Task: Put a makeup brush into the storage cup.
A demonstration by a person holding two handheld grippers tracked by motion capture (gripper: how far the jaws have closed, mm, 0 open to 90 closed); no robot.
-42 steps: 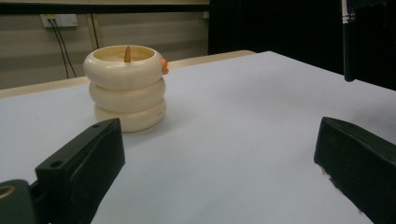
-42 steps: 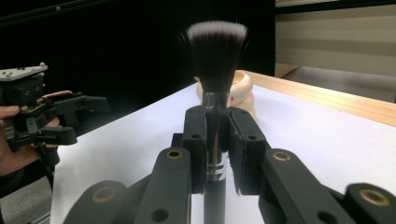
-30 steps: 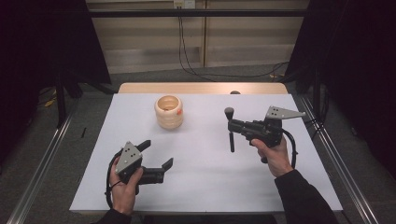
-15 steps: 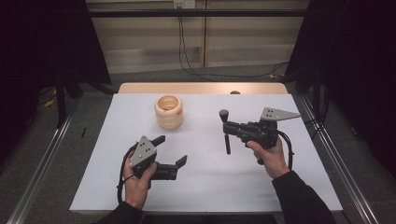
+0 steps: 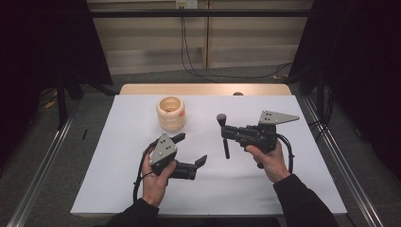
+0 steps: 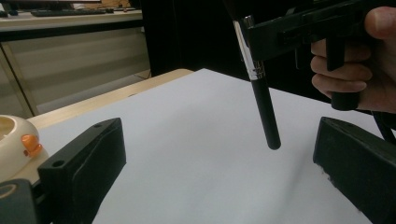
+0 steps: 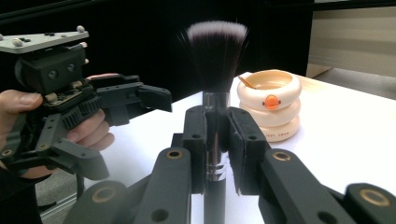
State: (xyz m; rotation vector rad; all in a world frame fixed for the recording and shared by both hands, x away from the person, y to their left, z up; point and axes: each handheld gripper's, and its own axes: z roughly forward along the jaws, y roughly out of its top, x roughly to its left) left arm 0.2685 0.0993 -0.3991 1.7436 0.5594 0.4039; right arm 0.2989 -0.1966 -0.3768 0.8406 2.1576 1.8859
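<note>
Two hand-held grippers were seen above a white table. Nearest, the left gripper was held with jaws released, nothing between them. Beyond it, a makeup brush was kept upright, bristles up, clamped at its ferrule by the right gripper. A handover would be best taken low on the free handle. Farthest, a cream ringed pot stood open; its contents could not be told.

Makeup brush, black handle, silver ferrule, dark bristle head uppermost, stands roughly upright above the white table, clamped at its ferrule.
</note>
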